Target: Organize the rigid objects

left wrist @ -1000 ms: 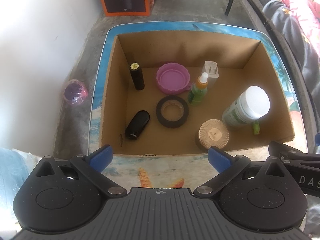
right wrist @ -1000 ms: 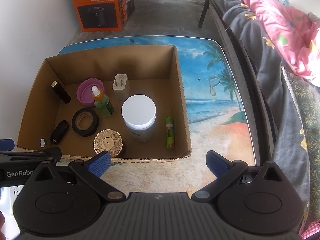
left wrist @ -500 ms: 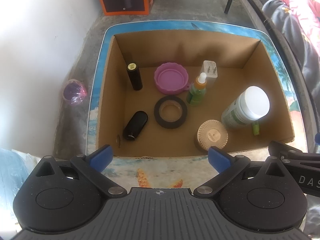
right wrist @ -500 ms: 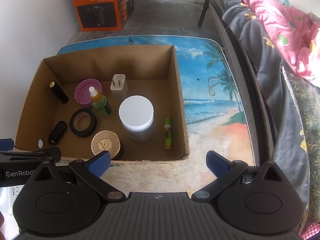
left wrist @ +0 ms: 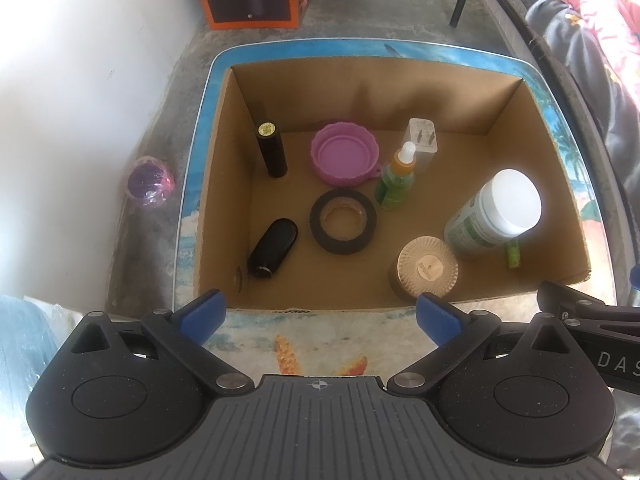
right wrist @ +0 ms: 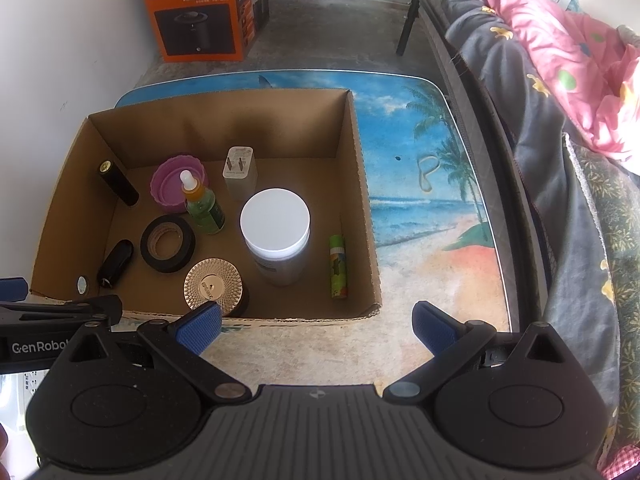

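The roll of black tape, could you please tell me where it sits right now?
The roll of black tape lies flat on the floor of the cardboard box, left of centre in both views, between the purple lid behind it and the black case to its left.

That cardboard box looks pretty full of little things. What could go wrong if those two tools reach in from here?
The green dropper bottle stands upright close to the pink lid and white plug; a wide-open tool could tip it. The white-lidded jar is tall and wide, so it might slip from a grip. The green tube lies beside the box wall, leaving little finger room.
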The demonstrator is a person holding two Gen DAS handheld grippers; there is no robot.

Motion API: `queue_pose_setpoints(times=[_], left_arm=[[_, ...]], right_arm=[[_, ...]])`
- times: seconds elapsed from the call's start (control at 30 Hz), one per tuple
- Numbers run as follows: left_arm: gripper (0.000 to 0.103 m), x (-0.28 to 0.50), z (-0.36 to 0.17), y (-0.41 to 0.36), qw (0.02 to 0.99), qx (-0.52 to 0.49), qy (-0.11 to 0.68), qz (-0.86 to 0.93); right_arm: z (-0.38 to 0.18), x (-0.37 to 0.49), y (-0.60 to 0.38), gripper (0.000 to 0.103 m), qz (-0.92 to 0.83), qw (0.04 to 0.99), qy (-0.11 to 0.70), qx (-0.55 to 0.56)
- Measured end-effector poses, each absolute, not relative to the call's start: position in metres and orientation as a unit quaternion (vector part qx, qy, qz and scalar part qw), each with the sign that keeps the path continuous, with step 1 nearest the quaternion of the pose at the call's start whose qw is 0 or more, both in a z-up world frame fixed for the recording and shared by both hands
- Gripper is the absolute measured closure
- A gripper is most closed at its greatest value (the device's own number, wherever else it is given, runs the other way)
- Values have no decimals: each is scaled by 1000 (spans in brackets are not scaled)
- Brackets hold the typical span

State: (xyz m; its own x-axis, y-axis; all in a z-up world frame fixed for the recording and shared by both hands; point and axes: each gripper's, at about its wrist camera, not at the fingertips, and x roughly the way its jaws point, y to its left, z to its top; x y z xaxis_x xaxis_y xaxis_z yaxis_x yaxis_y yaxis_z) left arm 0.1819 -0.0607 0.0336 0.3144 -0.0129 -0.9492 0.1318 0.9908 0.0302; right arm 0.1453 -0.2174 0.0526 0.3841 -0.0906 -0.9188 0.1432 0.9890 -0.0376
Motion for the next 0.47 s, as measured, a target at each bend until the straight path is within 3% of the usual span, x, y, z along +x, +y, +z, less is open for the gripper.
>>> queue_pose_setpoints(times=[0.47], left_arm=[[1, 181, 34, -60, 809, 50, 584, -44]], right_arm=[[51, 145, -216, 0, -71, 831, 551, 24]])
